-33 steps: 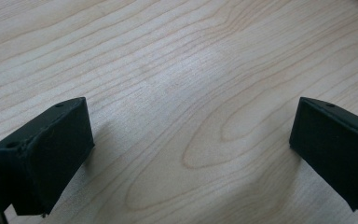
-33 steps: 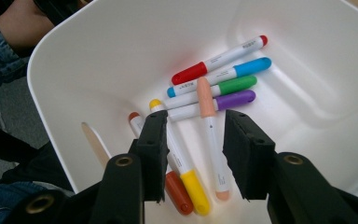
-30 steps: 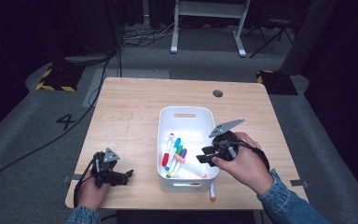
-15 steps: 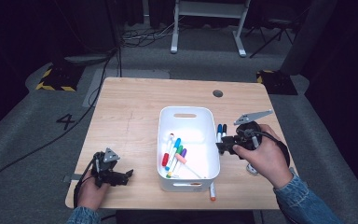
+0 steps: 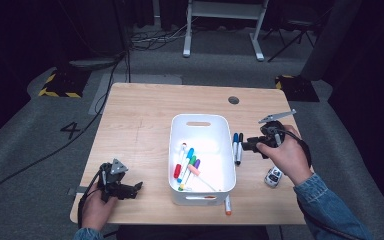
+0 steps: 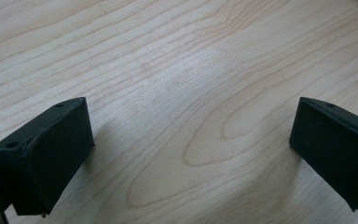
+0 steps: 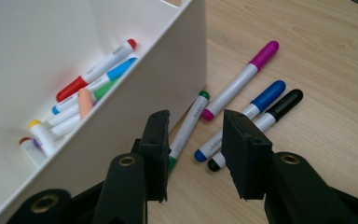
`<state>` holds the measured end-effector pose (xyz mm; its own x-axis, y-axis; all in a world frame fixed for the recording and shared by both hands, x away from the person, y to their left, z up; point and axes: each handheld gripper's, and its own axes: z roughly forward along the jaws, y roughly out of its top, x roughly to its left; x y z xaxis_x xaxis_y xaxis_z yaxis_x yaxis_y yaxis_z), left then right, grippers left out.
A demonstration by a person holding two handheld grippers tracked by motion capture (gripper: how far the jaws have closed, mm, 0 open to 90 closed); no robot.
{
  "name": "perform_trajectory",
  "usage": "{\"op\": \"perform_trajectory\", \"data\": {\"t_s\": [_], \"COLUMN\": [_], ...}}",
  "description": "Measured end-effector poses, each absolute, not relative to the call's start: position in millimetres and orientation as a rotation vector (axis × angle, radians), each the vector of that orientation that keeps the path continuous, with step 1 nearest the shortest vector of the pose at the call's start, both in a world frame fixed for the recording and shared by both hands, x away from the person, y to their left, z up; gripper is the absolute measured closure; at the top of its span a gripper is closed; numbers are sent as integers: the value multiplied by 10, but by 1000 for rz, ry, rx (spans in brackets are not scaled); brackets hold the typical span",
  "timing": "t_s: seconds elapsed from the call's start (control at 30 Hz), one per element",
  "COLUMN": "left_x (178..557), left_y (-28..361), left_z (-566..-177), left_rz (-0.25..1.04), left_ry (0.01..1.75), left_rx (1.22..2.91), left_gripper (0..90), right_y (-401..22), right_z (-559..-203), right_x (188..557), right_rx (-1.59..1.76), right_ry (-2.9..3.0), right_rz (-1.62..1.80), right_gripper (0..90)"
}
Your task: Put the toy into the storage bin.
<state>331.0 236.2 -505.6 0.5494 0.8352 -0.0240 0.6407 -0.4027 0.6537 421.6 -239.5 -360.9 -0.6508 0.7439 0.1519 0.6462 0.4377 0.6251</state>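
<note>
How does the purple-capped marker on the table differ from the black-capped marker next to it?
The purple-capped marker has a bright purple cap and lies closest to the white bin; the black-capped marker has a black cap and lies farthest from the bin, with the blue-capped marker between them. The purple one lies clear of the right gripper, whose jaw hides the black one's lower end. Both have white barrels and lie flat.

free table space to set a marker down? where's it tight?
Bare wood left of the white bin, up to the far edge, and beyond its far rim. Tight: right of the bin, where loose markers lie by the right gripper.
</note>
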Motion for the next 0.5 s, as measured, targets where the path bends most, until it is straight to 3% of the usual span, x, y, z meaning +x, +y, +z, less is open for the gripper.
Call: {"op": "perform_trajectory", "data": {"t_s": [0.5], "left_x": [3311], "left_y": [2362], "left_z": [-5056], "left_rz": [411], "left_ry": [1183], "left_rx": [2171], "left_gripper": [0], "right_y": [-2494], "right_z": [-4139], "right_x": [4571], "right_rx": [1307], "right_ry": [2515], "right_rz": [929], "right_gripper": [603]}}
